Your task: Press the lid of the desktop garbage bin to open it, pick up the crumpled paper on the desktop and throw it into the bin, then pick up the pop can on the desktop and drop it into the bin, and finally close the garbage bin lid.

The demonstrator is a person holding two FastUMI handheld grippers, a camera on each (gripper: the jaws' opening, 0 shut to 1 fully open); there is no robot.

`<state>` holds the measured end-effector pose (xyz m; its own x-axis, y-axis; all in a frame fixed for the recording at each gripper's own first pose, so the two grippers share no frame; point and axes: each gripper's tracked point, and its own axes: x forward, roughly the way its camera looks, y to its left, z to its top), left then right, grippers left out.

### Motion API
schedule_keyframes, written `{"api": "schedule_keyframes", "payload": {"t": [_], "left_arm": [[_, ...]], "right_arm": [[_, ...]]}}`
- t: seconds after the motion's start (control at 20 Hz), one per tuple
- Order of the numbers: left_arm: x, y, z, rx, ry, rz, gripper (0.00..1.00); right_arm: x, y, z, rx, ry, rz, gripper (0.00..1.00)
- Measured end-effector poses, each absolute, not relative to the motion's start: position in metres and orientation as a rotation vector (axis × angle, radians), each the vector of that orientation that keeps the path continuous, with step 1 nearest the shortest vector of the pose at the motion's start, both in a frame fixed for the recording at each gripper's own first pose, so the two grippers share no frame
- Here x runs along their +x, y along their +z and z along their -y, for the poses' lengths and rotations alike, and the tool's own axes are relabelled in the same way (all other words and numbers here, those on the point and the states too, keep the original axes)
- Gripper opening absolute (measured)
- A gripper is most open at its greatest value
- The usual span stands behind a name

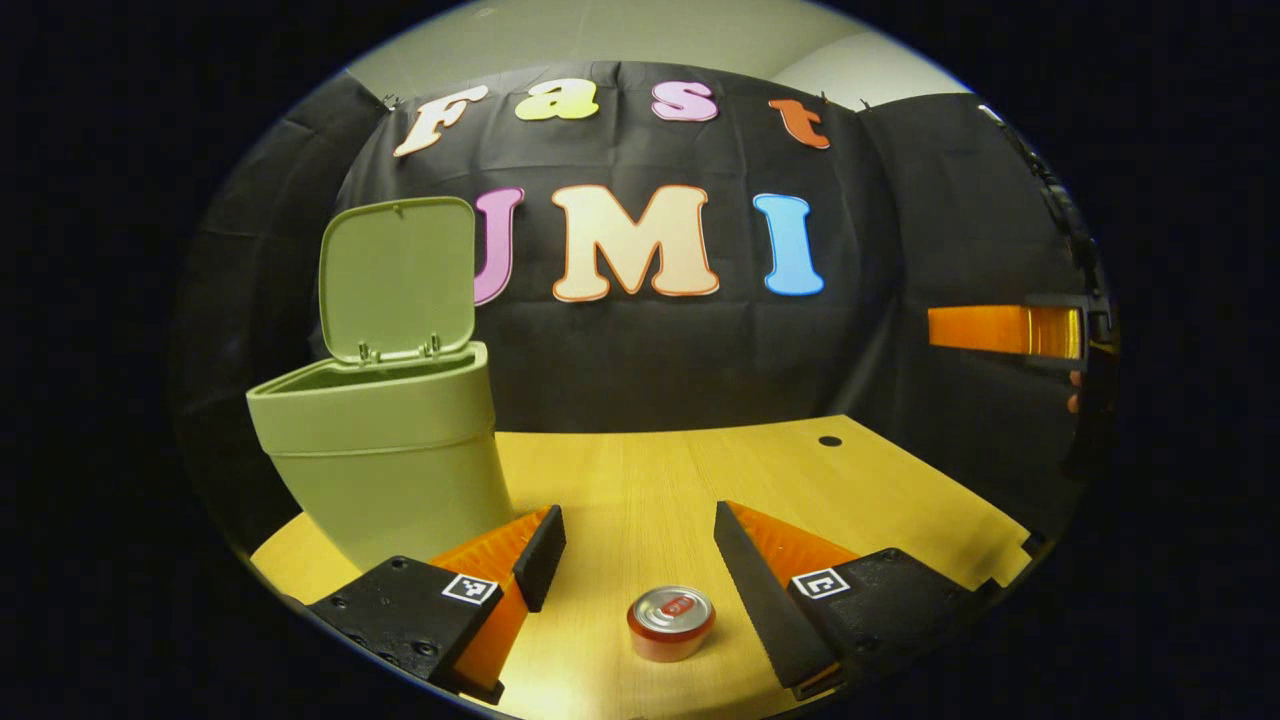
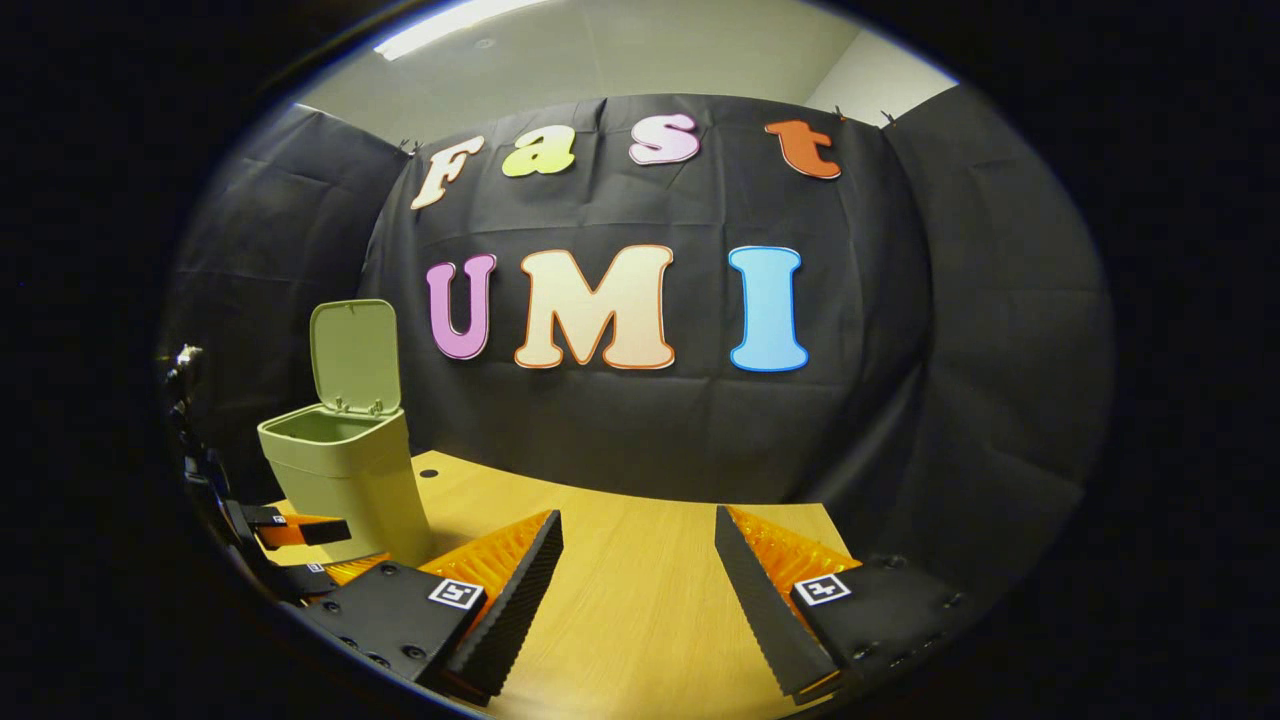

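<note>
Clearly the pop can was the thing to take next: it stood upright on the desk, between and just ahead of the fingers of my left tongs, nearer the right finger than the left, touching neither. Those tongs were spread wide and held nothing. The garbage bin sat off to the left beyond the left finger, its lid tipped up and back, the mouth free. I saw no crumpled paper on the desk, so I judged that step done.

My right tongs were likewise released and empty over bare desk, with the bin far off to their left. In the left gripper view they hung high at the right edge, well apart from the can.

I judged the can light, thin-walled and smooth, likely to dent under a hard squeeze and to slip under a weak one. I reckoned the best hold was across the round side wall at mid-height, closing gently, not on the rim.
</note>
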<state>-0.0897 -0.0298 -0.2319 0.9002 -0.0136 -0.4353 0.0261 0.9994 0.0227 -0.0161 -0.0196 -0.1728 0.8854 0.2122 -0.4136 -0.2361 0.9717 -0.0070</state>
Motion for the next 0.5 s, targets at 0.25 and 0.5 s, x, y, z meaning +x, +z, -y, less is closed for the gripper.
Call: {"api": "schedule_keyframes", "payload": {"t": [0.25,0.5], "left_arm": [[-0.105,-0.275,0.041,0.017,-0.032,-0.545,0.91],[-0.117,-0.308,0.048,0.021,-0.052,-0.617,0.92]], "right_arm": [[-0.022,-0.178,0.033,-0.076,0.223,-0.446,0.97],[-0.031,-0.180,0.040,-0.095,0.214,-0.463,0.97]]}}
